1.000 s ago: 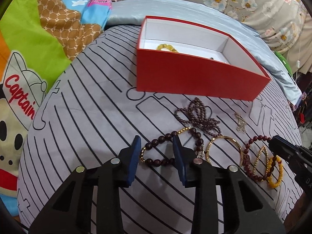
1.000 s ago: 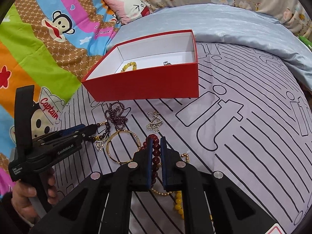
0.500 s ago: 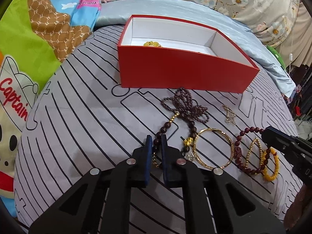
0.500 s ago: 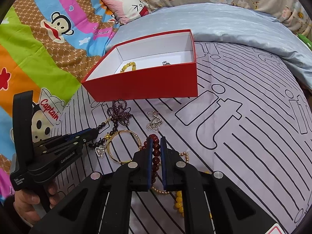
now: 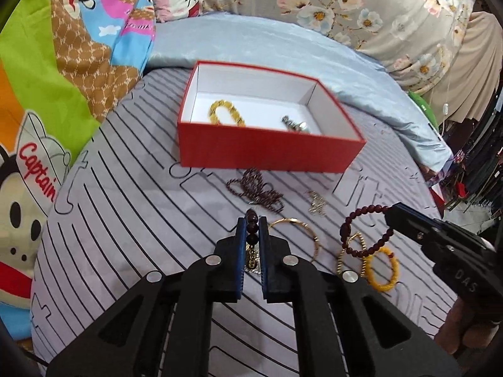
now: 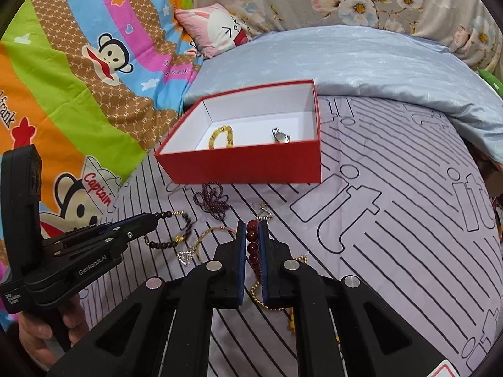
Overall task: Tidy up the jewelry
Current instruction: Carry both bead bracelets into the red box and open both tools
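Jewelry half hidden: dark bracelet (image 5: pixel 251 231) pinched in left tool (image 5: pixel 251 245), red bracelet (image 6: pixel 252 245) in right tool (image 6: pixel 252 248).

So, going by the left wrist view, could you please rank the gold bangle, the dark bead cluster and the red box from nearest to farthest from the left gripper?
1. Gold bangle, just right of the left gripper.
2. Dark bead cluster, ahead on the sheet.
3. Red box, farthest, behind the cluster.

The silver piece (image 5: pixel 295 124) in the red box (image 5: pixel 270 150) is blurred; the box's near wall hides its lower part.
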Available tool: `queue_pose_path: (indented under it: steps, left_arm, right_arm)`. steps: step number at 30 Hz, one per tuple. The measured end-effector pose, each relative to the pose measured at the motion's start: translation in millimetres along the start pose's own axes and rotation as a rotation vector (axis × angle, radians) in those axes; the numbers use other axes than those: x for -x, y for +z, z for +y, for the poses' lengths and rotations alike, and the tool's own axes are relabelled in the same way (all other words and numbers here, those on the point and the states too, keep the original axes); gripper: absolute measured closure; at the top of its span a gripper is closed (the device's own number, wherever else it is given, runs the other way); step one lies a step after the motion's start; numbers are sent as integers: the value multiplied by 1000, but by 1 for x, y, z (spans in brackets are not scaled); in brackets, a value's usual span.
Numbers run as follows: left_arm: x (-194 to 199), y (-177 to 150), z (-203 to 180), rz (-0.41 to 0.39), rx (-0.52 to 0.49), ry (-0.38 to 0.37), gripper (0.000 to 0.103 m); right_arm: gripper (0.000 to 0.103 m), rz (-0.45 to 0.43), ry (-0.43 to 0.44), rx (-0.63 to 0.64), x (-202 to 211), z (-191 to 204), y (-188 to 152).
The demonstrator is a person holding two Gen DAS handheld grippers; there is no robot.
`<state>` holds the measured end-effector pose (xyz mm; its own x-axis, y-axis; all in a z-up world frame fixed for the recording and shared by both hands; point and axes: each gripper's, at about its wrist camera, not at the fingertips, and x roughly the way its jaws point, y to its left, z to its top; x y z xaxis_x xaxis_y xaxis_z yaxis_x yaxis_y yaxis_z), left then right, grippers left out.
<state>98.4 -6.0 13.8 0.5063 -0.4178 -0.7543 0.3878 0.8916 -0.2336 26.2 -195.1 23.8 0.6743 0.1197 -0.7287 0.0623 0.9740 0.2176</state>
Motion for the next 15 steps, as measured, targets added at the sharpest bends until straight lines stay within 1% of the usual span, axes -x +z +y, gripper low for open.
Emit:
queue_pose_path:
  steps: [8, 13, 15]
  left_arm:
    - [29, 24, -13, -64, -23, -18, 96]
    - [36, 42, -21, -96, -45, -26, 96]
    - [35, 52, -24, -114, -60, -17, 96]
  right_arm:
    - [95, -60, -1, 24, 24, 4, 16]
    - [95, -93, -3, 51, 31, 8, 34]
    - [95, -108, -3, 59, 31, 9, 44]
